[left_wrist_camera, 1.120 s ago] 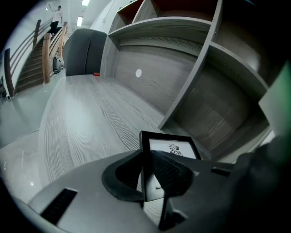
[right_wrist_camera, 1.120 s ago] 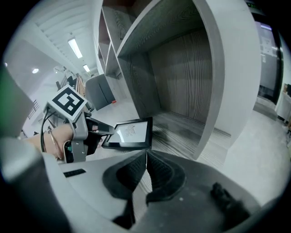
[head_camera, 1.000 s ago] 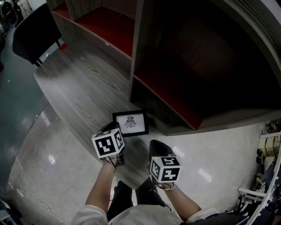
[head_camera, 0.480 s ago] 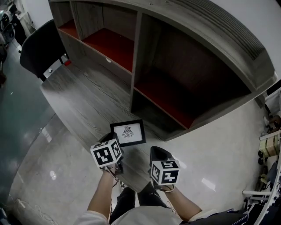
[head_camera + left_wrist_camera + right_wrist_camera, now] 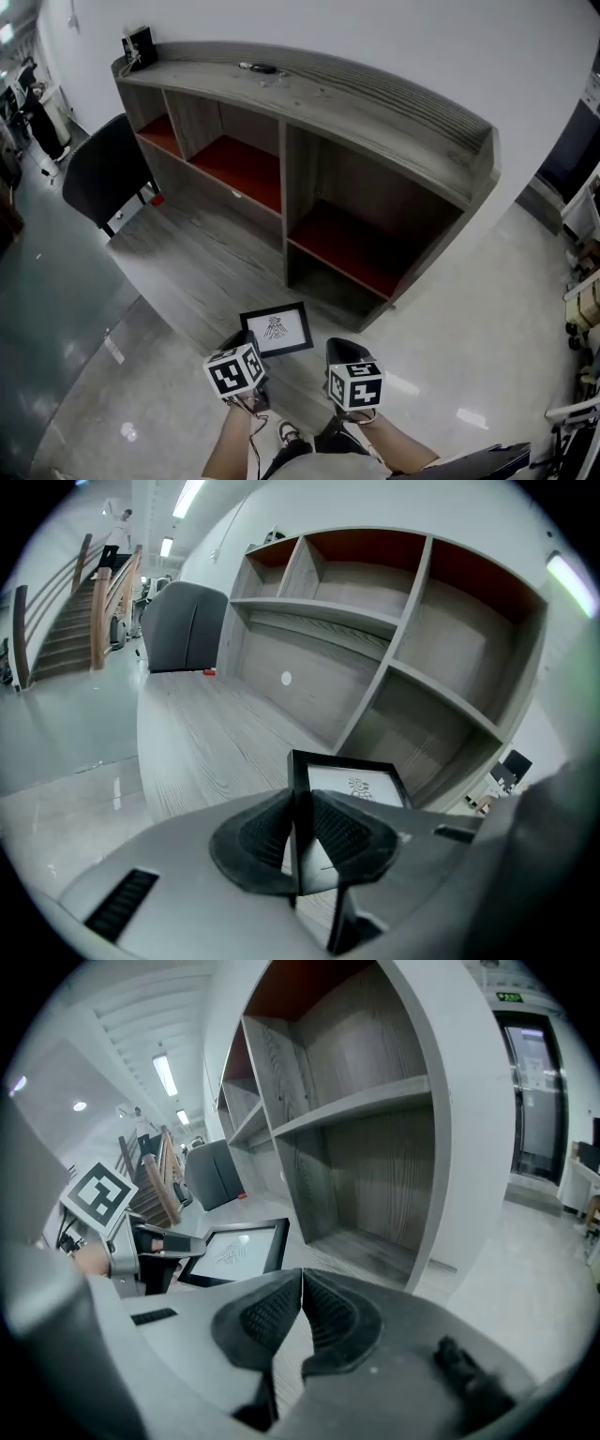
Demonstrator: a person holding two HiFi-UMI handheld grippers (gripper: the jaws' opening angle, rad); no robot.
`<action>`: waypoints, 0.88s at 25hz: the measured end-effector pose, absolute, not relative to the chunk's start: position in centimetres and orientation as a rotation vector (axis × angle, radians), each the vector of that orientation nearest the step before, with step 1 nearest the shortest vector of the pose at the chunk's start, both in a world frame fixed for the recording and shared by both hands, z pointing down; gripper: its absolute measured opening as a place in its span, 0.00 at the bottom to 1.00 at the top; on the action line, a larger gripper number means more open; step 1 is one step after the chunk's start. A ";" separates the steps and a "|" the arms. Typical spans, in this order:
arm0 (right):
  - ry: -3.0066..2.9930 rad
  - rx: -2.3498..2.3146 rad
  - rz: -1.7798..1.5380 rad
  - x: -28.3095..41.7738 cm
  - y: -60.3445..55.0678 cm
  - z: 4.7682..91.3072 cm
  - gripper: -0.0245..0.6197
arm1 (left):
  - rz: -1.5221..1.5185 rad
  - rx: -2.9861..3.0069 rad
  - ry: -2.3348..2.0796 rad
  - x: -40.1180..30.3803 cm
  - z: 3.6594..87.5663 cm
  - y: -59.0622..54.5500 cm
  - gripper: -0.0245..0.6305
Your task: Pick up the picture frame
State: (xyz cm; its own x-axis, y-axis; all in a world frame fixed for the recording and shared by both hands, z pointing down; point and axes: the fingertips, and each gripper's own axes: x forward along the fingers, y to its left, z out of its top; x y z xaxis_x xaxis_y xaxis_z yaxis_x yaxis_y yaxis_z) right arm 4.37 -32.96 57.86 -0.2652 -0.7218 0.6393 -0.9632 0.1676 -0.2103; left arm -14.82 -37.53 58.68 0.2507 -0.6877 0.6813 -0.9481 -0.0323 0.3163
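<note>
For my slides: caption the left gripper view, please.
Left gripper clamps the picture frame by its edge, wooden shelves behind.

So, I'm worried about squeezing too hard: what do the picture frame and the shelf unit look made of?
The picture frame: thin matte black border, wood or plastic, can't tell; white printed sheet inside. The shelf unit: grey wood-grain board, likely laminate judging by its even streaked grain; shelf floors red.

left gripper (image 5: 246, 343): jaws clamped on the picture frame (image 5: 277, 328) near edge, angled forward and down | right gripper (image 5: 343, 352): jaws together, empty, just right of frame, same tilt
</note>
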 end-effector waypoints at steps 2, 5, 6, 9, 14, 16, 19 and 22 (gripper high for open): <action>-2.063 1.607 0.828 4.1 -32.8 57.1 0.09 | 0.444 1.802 -1.512 -15.3 57.5 -37.0 0.15; -2.072 1.621 0.815 3.7 -32.6 56.1 0.09 | 0.455 1.832 -1.528 -16.1 56.2 -36.2 0.15; -2.074 1.625 0.812 3.6 -32.5 55.9 0.09 | 0.455 1.839 -1.530 -16.4 55.8 -35.8 0.15; -2.082 1.647 0.805 3.1 -32.1 55.2 0.09 | 0.447 1.865 -1.534 -17.1 54.6 -35.0 0.15; -2.096 1.661 0.776 2.4 -30.8 53.6 0.09 | 0.412 1.896 -1.540 -17.9 52.5 -32.8 0.15; -2.098 1.665 0.764 2.1 -30.2 53.2 0.09 | 0.403 1.907 -1.536 -18.1 52.1 -32.0 0.15; -2.095 1.673 0.750 1.8 -29.4 52.8 0.09 | 0.389 1.923 -1.528 -18.2 51.7 -31.0 0.15; -2.095 1.679 0.744 1.5 -28.5 52.6 0.09 | 0.370 1.932 -1.523 -18.4 51.3 -29.9 0.15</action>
